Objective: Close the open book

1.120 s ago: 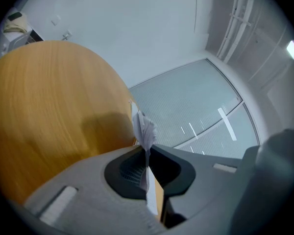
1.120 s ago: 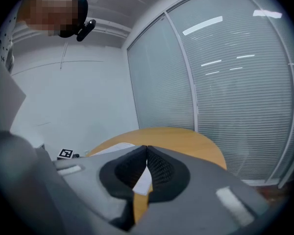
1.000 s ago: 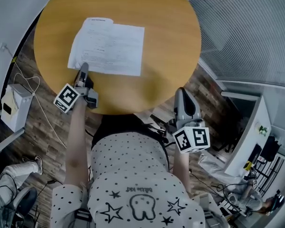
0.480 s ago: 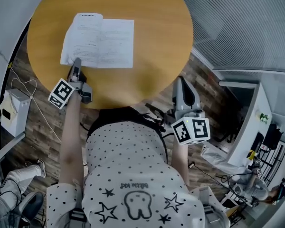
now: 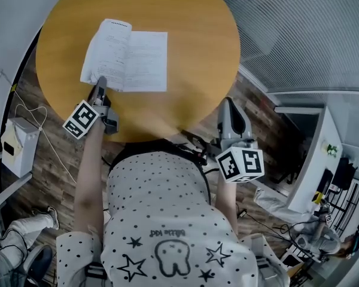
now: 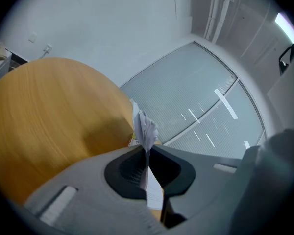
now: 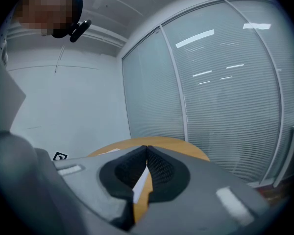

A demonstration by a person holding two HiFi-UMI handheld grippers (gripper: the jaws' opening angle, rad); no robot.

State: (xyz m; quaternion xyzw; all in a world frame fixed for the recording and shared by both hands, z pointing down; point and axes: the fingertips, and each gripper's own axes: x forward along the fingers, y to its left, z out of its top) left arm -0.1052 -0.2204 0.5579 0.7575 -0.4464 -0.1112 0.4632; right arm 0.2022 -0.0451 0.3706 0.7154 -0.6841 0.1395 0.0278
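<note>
Wooden table (image 5: pixel 197 52) bears the open book (image 5: pixel 145 61), spine running away from the person. The left gripper (image 5: pixel 101 82), jaws clamped on the left page (image 5: pixel 106 51) at the book's near-left corner, likely must swing it rightward across that spine. The right gripper (image 5: pixel 227 104), jaws together, empty, hangs well right of the book.

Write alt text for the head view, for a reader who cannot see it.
Seen from above, the left gripper pinches the near edge of the left page of the open book, which curls up off a round wooden table. The right gripper is shut and empty near the table's edge, clear of the book.
</note>
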